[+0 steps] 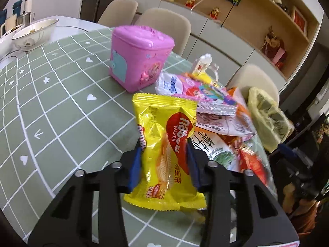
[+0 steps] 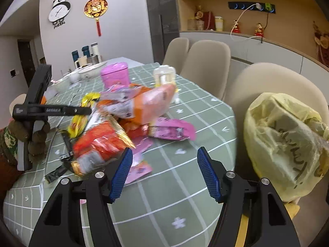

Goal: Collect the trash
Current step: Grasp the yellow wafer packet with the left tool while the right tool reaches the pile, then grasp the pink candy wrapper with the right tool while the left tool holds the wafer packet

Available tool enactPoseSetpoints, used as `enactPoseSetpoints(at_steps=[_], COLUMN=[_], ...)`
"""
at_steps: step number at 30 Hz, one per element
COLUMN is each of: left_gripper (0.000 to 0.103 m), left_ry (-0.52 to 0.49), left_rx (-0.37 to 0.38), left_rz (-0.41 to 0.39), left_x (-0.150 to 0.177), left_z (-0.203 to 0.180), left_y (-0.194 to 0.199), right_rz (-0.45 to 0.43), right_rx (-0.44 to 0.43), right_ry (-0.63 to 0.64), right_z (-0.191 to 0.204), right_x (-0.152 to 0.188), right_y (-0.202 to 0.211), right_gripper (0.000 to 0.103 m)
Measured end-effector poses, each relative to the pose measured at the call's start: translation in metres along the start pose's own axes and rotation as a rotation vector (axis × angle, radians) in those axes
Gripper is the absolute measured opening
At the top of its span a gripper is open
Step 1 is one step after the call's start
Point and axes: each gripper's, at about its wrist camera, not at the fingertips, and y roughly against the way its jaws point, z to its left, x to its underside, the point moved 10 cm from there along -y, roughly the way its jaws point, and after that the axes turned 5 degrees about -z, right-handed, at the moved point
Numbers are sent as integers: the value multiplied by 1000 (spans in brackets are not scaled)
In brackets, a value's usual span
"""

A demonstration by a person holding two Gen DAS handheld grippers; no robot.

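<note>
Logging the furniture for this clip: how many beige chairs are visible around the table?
3: two chairs side by side at the table's far side, one nearer, behind the yellow bag. Others may be outside view.

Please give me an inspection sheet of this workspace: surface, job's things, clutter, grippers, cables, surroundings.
Surface: table under green grid tablecloth.
Job's things: yellow wafer wrapper; pile of snack wrappers; yellow plastic bag on a chair beside the table.
Clutter: pink bin, white bowl, small white toy.
Grippers: left gripper fingers pressed on the wafer wrapper; right gripper open, nothing between its fingers.
Cables: white charging cable at the back counter.
Surroundings: beige chairs, shelves, panda clock.
</note>
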Motion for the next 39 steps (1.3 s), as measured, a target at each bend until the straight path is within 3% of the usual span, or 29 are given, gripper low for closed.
enactPoseSetpoints(at_steps=[4, 9, 15, 19, 23, 29, 33, 39], left_gripper=[37, 37, 37, 38, 38, 38, 38, 38], left_ry=[37, 33, -39, -86, -142, -168, -133, -121], left_rx=[24, 3, 52, 96, 64, 68, 89, 155], left_rz=[-45, -79, -105, -128, -144, -229, -269, -332], left_x=[-9, -19, -25, -27, -26, -36, -45, -50], left_z=[0, 2, -21, -38, -48, -53, -48, -57], left_y=[19, 32, 48, 57, 58, 76, 86, 103], right_rz=[11, 105, 133, 158, 155, 159, 149, 88], right_rx=[-33, -14, 15, -19, -37, -46, -57, -40], right_ry=[-40, -45, -32, -18, -33, 13, 8, -24], right_z=[15, 34, 45, 51, 50, 45, 38, 23], right_x=[11, 32, 37, 36, 30, 32, 32, 20], right_y=[2, -7, -19, -33, -44, -41, -29, -9], right_gripper=[62, 62, 62, 62, 61, 27, 16, 16])
